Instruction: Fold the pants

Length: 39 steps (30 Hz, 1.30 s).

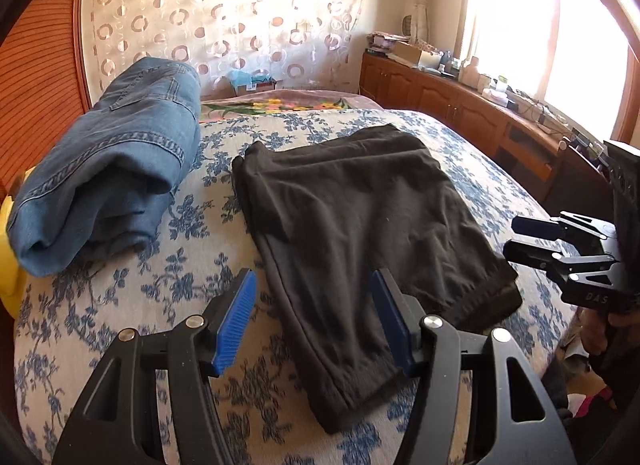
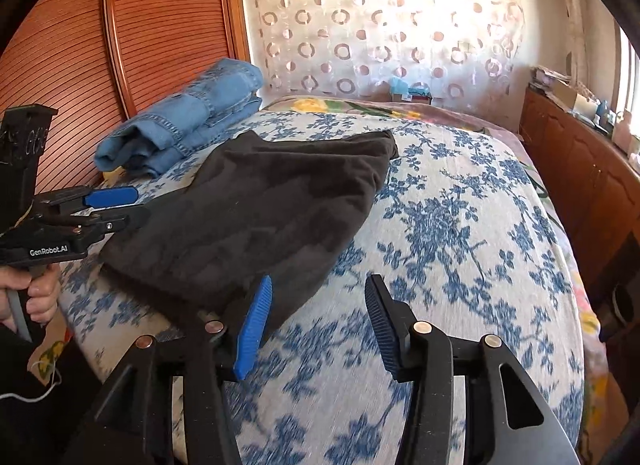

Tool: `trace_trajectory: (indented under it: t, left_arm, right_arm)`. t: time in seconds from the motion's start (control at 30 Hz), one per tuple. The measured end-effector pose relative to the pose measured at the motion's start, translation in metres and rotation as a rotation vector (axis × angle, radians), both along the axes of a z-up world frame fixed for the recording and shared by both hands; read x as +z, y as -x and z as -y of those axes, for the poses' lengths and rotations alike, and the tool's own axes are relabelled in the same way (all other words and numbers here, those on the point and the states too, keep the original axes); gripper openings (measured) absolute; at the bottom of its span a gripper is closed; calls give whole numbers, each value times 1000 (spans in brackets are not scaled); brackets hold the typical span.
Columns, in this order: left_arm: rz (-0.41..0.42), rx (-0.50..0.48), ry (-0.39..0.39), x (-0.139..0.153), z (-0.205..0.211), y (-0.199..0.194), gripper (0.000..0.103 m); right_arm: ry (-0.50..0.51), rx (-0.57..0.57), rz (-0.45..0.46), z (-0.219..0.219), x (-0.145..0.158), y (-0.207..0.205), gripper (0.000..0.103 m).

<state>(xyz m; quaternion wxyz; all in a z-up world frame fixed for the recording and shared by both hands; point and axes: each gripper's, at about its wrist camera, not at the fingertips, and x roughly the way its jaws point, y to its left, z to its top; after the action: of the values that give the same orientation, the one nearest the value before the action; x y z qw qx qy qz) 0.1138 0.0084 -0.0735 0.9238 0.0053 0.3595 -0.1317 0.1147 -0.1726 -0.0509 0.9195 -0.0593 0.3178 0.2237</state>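
Note:
Black pants (image 1: 352, 205) lie folded flat on the blue-flowered bedspread (image 1: 120, 305); in the right wrist view the pants (image 2: 260, 217) fill the left centre. My left gripper (image 1: 316, 305) is open, its blue pads either side of the near leg end without pressing it. My right gripper (image 2: 318, 321) stands open above bare bedspread (image 2: 460, 245), its left pad beside the pants' near corner. Each gripper shows in the other's view: the right gripper (image 1: 532, 241) off the pants' right edge, the left gripper (image 2: 120, 209) at their left edge, both empty.
Folded blue jeans (image 1: 108, 169) rest at the bed's far left, next to a slatted wooden wardrobe (image 2: 80, 57). A cluttered wooden cabinet (image 1: 460, 105) runs under the window on the right. A yellow object (image 1: 8, 257) is at the left edge. A hand (image 2: 40, 293) grips the left handle.

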Motion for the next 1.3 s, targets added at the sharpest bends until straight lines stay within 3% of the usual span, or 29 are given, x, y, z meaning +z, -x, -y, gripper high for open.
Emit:
trace_trajectory:
  t: [0.43, 0.53, 0.63, 0.7, 0.8, 1.3]
  left_arm:
    - [-31, 23, -4, -12, -7, 20, 61]
    - [-39, 25, -8, -17, -8, 22, 61]
    - [-49, 26, -7, -21, -9, 22, 61]
    - [-56, 25, -1, -23, -9, 22, 61]
    - [-59, 24, 4, -25, -9, 24, 61]
    - [-41, 28, 20, -18, -11, 31, 61]
  right_arm:
    - [43, 39, -30, -8, -4, 25, 49]
    - [52, 48, -26, -14, -1, 24, 41]
    - [83, 59, -17, -23, -2, 22, 27]
    - [83, 76, -22, -25, -3, 22, 9]
    - [80, 89, -24, -26, -2, 24, 3]
    - [39, 126, -29, -7, 9, 52, 2]
